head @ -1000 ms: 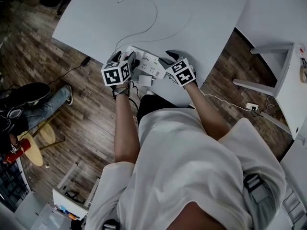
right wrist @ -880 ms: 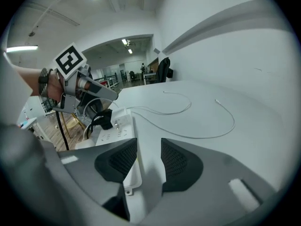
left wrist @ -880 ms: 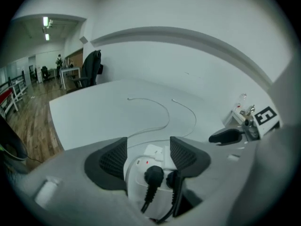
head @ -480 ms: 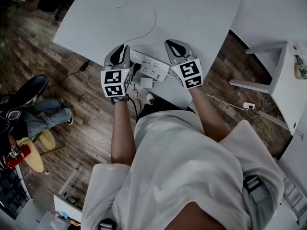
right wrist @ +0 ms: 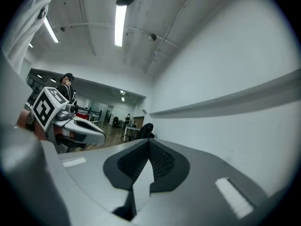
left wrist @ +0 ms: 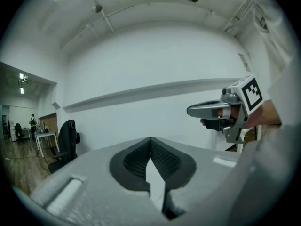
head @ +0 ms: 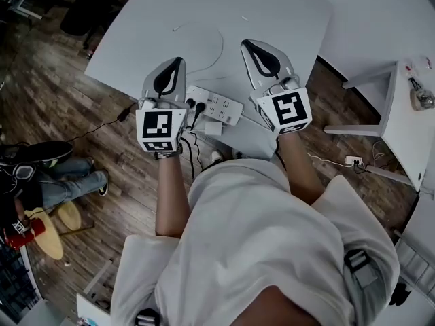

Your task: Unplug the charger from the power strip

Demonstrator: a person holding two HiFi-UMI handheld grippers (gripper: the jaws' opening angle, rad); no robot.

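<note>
Head view alone shows power strip (head: 216,104); left gripper (left wrist: 150,147) and right gripper (right wrist: 149,149) fingers just pressed together.

White T-shirt (head: 272,236), grey marker-cubed grippers (head: 178,61) (head: 246,44)

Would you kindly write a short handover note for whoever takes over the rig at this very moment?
Left gripper: shut, jaws just closed with nothing between them, held above the table.
Right gripper: the same, shut and empty.
Power strip: on the table, near its front edge.
Charger: white block lying beside the strip at the table's edge.
Done: charger looks out of its socket.
Left: check that up close.
</note>
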